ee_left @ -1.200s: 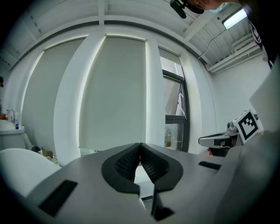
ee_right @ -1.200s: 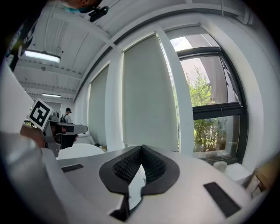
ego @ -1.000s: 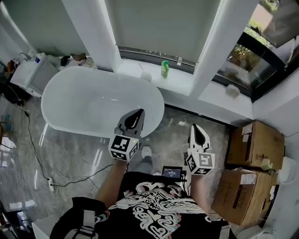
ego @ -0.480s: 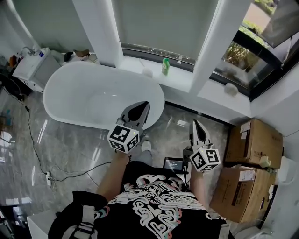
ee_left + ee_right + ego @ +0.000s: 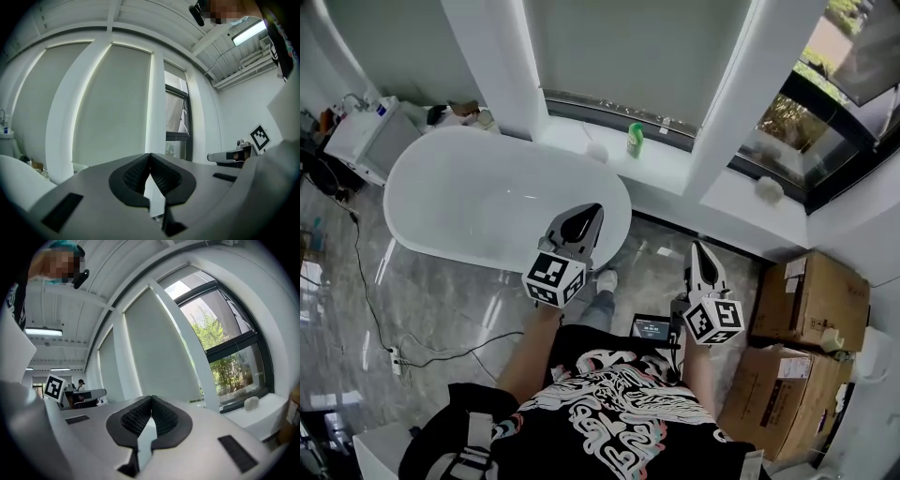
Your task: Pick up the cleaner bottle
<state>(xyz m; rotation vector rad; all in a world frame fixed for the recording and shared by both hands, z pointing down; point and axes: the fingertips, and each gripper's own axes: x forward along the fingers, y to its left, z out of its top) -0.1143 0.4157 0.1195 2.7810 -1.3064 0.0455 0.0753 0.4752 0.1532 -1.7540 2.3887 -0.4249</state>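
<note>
Beyond the far rim of the white bathtub [image 5: 422, 234], on the white window sill [image 5: 675, 167], the green cleaner bottle [image 5: 635, 139] is seen standing upright, with a small white lump [image 5: 597, 152] just beside it on its left. How full the bottle is cannot be told. It is well apart from both tools. Only the tub's smooth white inside is shown. Against the right wall two cardboard boxes [image 5: 814, 298] are set one beside the other with their flaps closed, so their contents are hidden.

The left gripper [image 5: 586, 215] is held over the tub's near rim and the right gripper [image 5: 701, 251] over the grey marbled floor [image 5: 441, 300]. Each is clenched, its pads pressed together with nothing between them.

A pale blind [image 5: 619, 47] is drawn behind the sill between white pillars, and greenery is seen through the glass [image 5: 787, 117] at the right.
</note>
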